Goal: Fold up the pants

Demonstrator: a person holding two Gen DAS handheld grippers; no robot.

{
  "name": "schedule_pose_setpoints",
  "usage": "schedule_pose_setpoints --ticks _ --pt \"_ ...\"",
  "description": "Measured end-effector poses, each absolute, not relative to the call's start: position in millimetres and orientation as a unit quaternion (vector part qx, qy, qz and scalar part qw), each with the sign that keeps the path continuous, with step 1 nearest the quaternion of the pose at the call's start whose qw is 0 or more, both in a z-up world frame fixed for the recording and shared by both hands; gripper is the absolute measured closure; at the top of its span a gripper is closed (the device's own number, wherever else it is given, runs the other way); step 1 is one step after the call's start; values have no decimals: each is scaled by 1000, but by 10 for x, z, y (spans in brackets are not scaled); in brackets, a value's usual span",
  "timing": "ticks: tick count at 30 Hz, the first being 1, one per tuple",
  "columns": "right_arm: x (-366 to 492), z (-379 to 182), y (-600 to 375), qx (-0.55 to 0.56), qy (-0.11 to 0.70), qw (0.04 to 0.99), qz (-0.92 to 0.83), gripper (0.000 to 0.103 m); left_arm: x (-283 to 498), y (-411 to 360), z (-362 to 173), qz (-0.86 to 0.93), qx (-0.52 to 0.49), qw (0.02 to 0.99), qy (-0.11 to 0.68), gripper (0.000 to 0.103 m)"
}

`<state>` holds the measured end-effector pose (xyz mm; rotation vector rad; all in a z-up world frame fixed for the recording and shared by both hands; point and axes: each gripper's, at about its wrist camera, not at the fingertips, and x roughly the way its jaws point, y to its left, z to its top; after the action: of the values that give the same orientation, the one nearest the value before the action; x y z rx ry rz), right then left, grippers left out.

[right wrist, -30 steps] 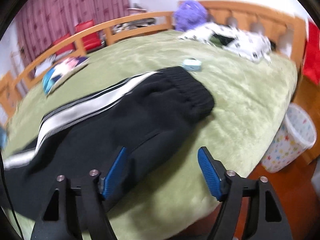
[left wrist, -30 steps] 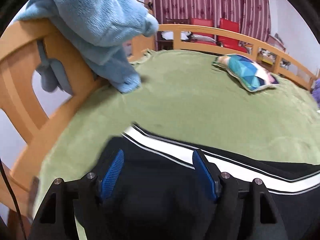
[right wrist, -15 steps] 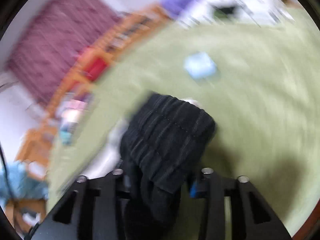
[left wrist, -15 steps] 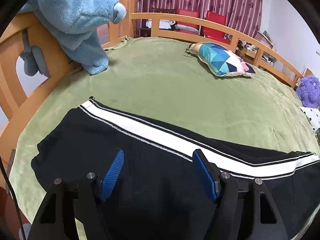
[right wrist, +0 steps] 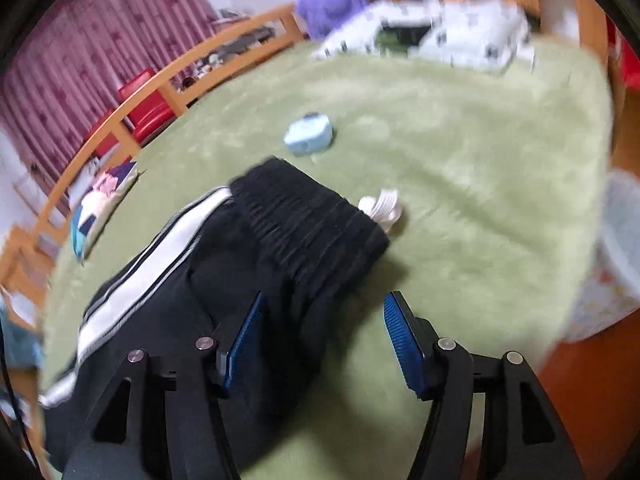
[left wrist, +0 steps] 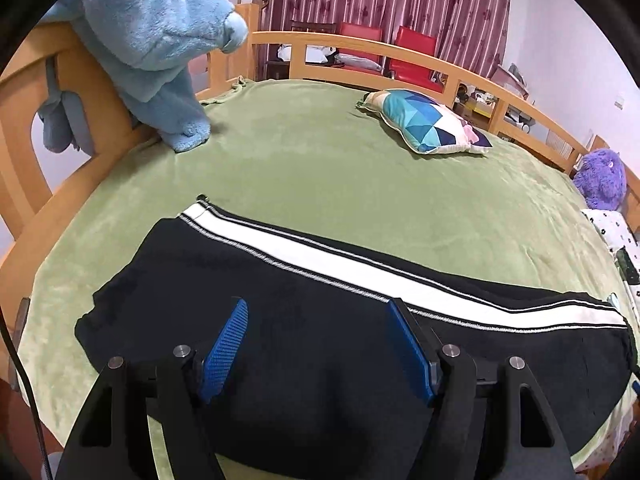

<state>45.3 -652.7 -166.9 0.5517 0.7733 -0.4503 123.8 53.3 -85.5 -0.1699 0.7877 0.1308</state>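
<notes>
Black pants with a white side stripe lie flat across the green bedspread. In the left wrist view the leg cuffs are at the left and the legs run right. My left gripper is open and empty, above the legs. In the right wrist view the ribbed waistband lies ahead, with a white drawstring sticking out. My right gripper is open and empty, its jaws on either side of the waist's near corner. The right wrist view is blurred.
A blue plush blanket hangs on the wooden bed rail at left. A patterned pillow, a purple plush toy and a small light-blue box lie on the bed. A patterned bin stands off the bed's right edge.
My right gripper, shut on the waistband half a second ago, has opened and let it go. The left wrist view has drawn back, showing more of the pants.
</notes>
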Motion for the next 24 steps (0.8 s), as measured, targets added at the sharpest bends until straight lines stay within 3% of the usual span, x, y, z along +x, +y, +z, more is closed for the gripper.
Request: schedule_pose_setpoints --ticks 7,16,24 --pt "628 -1034 -5478 142 359 912 -138 42 1180 903 -1005 60 -88 914 391 34" --pt "1421 -1139 -3624 86 390 917 6 42 1094 1793 -963 105 -107 912 381 34" --pt "1360 -1336 -3079 113 404 907 36 42 786 2181 -1272 49 -176 913 365 35"
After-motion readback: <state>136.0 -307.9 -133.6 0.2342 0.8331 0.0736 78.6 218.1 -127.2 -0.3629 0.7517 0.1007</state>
